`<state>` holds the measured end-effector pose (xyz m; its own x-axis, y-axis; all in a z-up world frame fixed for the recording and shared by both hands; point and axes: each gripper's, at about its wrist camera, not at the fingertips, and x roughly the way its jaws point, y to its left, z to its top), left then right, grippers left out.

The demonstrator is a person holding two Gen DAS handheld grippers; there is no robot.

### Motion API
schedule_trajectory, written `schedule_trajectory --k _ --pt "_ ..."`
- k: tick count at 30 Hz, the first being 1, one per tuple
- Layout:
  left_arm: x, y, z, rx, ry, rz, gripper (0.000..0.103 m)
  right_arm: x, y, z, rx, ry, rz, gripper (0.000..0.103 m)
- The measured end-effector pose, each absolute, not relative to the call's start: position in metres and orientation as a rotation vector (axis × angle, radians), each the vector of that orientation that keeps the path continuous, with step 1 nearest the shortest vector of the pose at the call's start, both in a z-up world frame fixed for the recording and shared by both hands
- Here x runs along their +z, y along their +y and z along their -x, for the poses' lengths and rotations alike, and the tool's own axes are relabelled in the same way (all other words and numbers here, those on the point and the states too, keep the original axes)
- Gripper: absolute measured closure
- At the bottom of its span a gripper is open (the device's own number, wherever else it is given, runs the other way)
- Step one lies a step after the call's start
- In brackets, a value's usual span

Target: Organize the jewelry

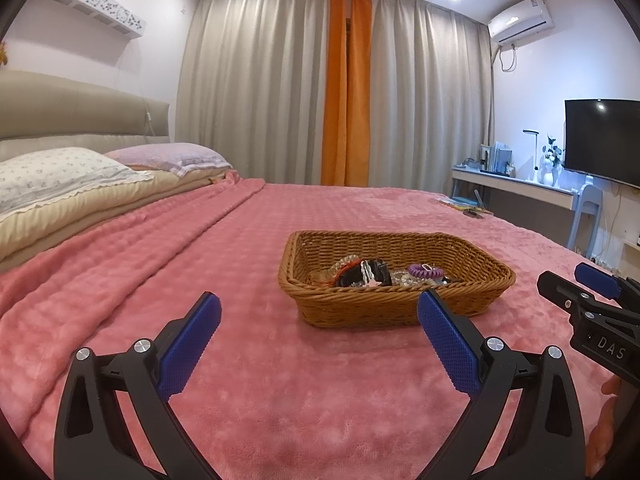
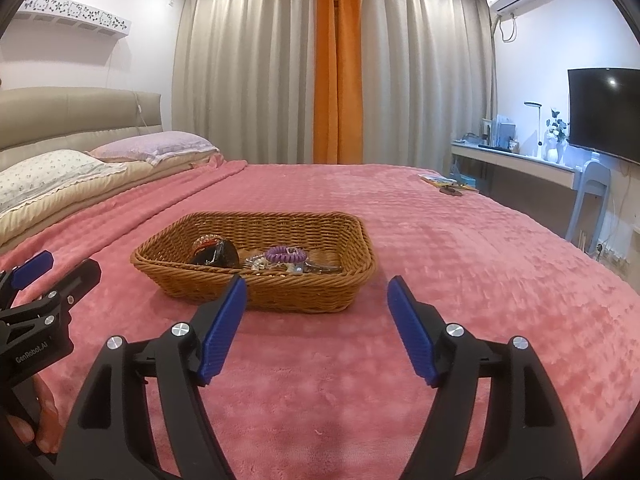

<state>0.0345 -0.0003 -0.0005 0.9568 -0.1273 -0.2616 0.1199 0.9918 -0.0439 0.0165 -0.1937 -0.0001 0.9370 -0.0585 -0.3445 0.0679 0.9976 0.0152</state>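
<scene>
Here's the wicker basket (image 1: 394, 292), sitting out on the pink blanket (image 1: 256, 380) in the middle of the bed, and the jewelry (image 2: 264, 260) is all heaped inside it. On top of the tangle lies a purple coil bracelet (image 2: 287, 255), to its left a dark glossy piece (image 2: 216, 257) with a red-trimmed bangle (image 2: 206, 241) behind it; the rest is a mix of clear beads too jumbled to sort out by eye.

The left tool (image 1: 320, 312) hangs just short of the basket's near wall, jaws spread wide with nothing between them. The right tool (image 2: 316, 292) does likewise at the basket's near right corner, jaws wide apart and empty. Each shows at the edge of the other's view, and there you can read writing: "DAS" on the right tool's body, "GenRobot.AI" on the left tool's.

Nothing lies between the tools and the basket but bare blanket. Further out, two pillows (image 1: 60, 180) rest against a beige headboard (image 1: 80, 108) at the left. Small flat items (image 2: 444, 184) lie near the bed's far right edge, too small to identify. Beyond, grey curtains (image 1: 420, 92) with an orange strip (image 1: 346, 88) down the middle, an air conditioner (image 1: 520, 20) high on the right wall, a bench (image 2: 516, 162) carrying a vase, and a dark television (image 2: 604, 112).
</scene>
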Motion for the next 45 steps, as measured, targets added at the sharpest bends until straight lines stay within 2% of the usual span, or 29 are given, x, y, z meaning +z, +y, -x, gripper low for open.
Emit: schedule_trajectory --k 45 --pt "-0.0039 0.0001 -0.0344 -0.113 0.281 0.036 0.007 0.0002 -0.1912 -0.0168 -0.062 0.354 -0.009 0.034"
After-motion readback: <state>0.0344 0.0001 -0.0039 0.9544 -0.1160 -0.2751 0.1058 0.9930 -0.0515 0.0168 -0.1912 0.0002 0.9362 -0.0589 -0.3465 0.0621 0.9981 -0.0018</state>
